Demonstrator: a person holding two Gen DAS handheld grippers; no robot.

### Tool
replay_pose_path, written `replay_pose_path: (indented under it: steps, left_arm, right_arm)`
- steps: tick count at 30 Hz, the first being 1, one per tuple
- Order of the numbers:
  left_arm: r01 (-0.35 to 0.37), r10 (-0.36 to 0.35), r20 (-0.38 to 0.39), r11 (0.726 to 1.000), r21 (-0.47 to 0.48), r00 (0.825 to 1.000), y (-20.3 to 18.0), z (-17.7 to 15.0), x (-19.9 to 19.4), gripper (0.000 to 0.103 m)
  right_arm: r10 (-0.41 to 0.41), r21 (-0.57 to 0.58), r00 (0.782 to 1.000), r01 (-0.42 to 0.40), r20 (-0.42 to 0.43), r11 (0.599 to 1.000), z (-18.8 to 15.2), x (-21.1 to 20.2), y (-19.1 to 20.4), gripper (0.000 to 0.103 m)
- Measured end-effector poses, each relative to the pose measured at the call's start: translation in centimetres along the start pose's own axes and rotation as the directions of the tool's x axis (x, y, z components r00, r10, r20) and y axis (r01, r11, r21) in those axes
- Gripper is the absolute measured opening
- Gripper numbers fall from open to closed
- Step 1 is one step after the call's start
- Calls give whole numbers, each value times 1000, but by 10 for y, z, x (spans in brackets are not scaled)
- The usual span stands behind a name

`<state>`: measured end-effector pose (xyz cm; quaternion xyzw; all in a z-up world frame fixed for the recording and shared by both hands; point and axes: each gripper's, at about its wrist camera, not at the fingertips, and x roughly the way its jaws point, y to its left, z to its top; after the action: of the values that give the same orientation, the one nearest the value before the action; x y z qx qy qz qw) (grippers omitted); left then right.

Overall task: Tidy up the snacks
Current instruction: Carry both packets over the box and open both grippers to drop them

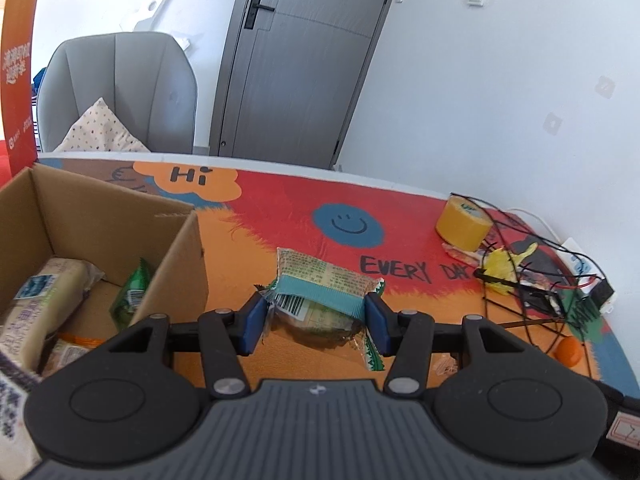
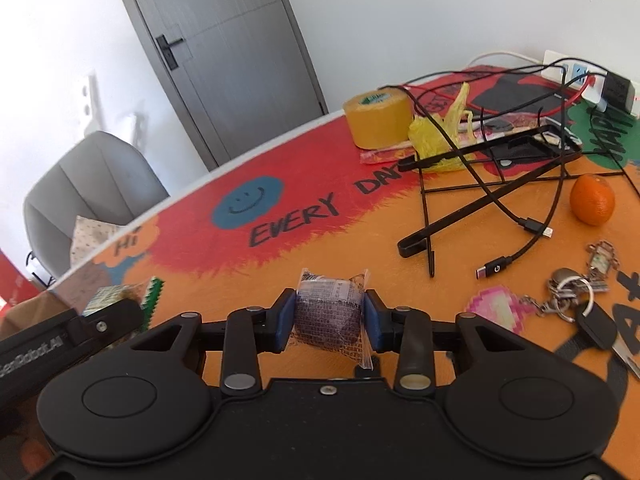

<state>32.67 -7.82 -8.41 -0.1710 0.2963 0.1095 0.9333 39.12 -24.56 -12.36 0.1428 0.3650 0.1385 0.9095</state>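
Observation:
My left gripper (image 1: 316,322) is shut on a green-and-teal wrapped snack (image 1: 320,292), held a little above the colourful table mat, just right of the open cardboard box (image 1: 176,248). Inside the box lie several wrapped snacks, among them a pale packet (image 1: 36,300) and a green one (image 1: 132,296). My right gripper (image 2: 330,320) is shut on a small dark purple snack in clear wrap (image 2: 330,314), with both blue pads pressed against its sides. The left gripper's body and its green snack (image 2: 116,300) show at the left edge of the right wrist view.
A yellow tape roll (image 2: 378,118), a yellow bag (image 2: 440,136), a black wire stand (image 2: 480,184) with tangled cables, an orange (image 2: 592,200) and a key bunch (image 2: 576,296) crowd the table's right side. A power strip (image 2: 576,76) sits at the wall. A grey chair (image 1: 120,92) stands behind the table.

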Motion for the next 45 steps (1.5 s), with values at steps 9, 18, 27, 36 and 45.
replay_pose_path:
  steps: [9, 18, 27, 36, 45]
  left_arm:
    - [30, -30, 36, 1000, 10, 999, 11, 6, -36, 52]
    - [49, -49, 49, 999, -3, 998, 37, 12, -61, 52]
    - [38, -36, 73, 999, -28, 997, 75, 19, -84, 52]
    - [-1, 4, 71, 999, -49, 997, 111, 24, -93, 52]
    - [-20, 23, 41, 997, -79, 999, 137, 29, -84, 53]
  right_arm:
    - [53, -8, 997, -53, 53, 999, -5, -40, 20, 37]
    - [89, -35, 993, -86, 79, 996, -11, -65, 47, 37]
    - [124, -67, 987, -118, 99, 991, -17, -84, 79, 37]
    - [164, -81, 981, -156, 104, 984, -24, -89, 104, 37]
    - [202, -122, 975, -190, 90, 974, -27, -88, 135, 37]
